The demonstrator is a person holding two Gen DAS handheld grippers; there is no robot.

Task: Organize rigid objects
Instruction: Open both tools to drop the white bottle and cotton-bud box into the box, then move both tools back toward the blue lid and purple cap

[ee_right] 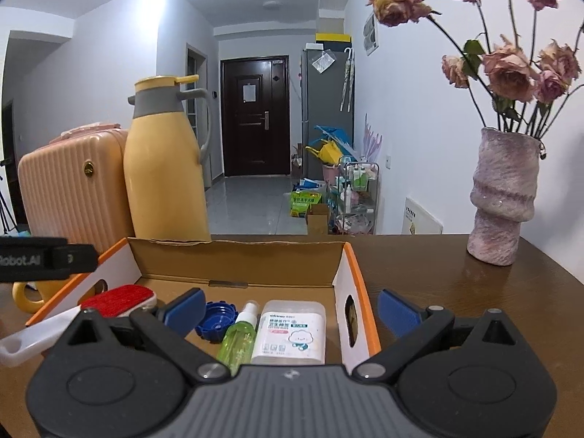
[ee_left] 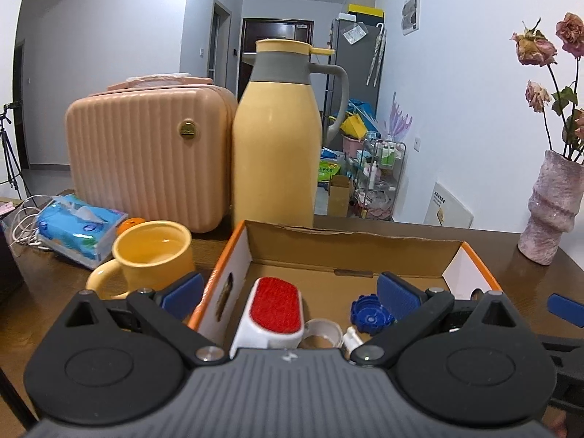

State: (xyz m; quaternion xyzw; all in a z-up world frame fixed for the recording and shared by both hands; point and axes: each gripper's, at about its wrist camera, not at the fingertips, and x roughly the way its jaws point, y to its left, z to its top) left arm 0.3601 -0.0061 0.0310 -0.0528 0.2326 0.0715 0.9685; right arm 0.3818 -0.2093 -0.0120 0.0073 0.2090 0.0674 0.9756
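Cardboard box (ee_right: 237,255), the landmark for all positions here, open-topped on the wooden table (ee_right: 438,273) and already holding the task's rigid objects. Inside it, from the left wall rightward: a lint brush (ee_left: 276,304) with a red pad and white handle, a roll of tape (ee_left: 323,332), a blue cap (ee_right: 215,319), a green spray bottle (ee_right: 239,339) lying on its side, and a white wipes pack (ee_right: 292,330) just inside the right wall. Left gripper (ee_left: 288,292) hangs over the box's near left part, jaws spread wide and holding nothing, straddling the left wall. Right gripper (ee_right: 290,308) hangs over the near right part, likewise wide open and empty, its right finger outside the right wall. Outside the box: a yellow mug (ee_left: 153,255) just beside the left wall, a tissue pack (ee_left: 78,224) farther left, a yellow thermos (ee_left: 275,138) and a pink case (ee_left: 146,153) behind the far wall, a vase of dried roses (ee_right: 502,197) well to the right. Judged risks (none yet occurring): a descending finger could catch a wall, since each gripper straddles one, and shove or tip the light box; a reach for the mug might knock the thermos; the round bottle may roll under a pinch.
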